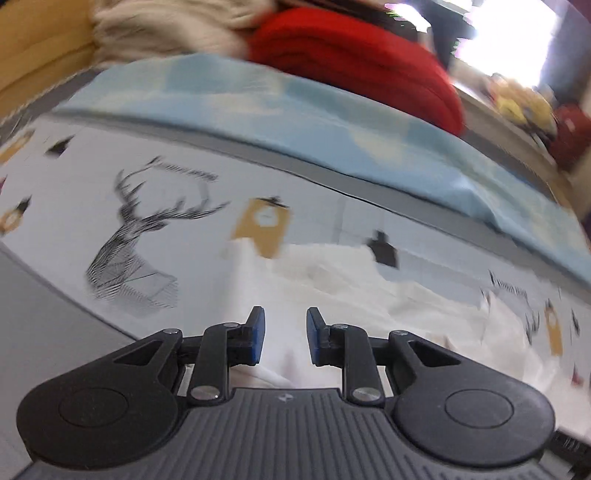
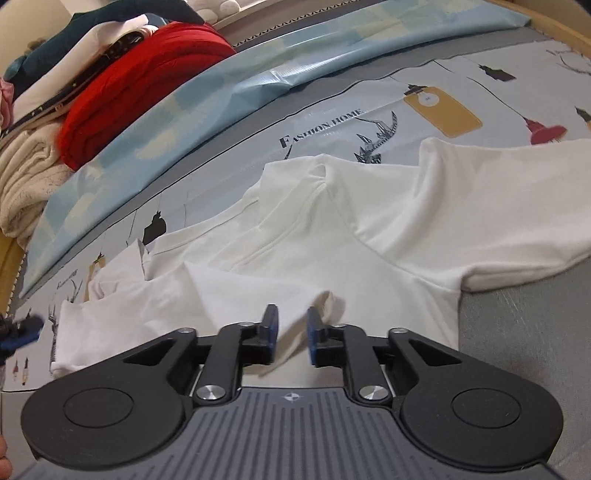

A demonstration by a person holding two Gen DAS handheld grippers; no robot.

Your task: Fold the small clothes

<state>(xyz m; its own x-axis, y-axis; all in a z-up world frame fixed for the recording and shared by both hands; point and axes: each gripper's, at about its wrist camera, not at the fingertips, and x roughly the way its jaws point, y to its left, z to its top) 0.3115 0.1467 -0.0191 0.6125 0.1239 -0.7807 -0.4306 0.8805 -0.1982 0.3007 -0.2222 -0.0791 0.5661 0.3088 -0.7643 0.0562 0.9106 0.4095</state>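
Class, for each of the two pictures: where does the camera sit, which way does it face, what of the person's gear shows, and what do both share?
Left wrist: on the left tongs, looking down over the white garment and deer-print sheet; jaws apart.
Right wrist: on the right tongs, looking down over the white garment; jaws apart.
Shared: garment, sheet, red cloth.

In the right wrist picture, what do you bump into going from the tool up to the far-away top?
Right tool → white shirt → grey printed cloth with "Fashion Home" lettering → light blue sheet → red folded garment → dark teal clothing.
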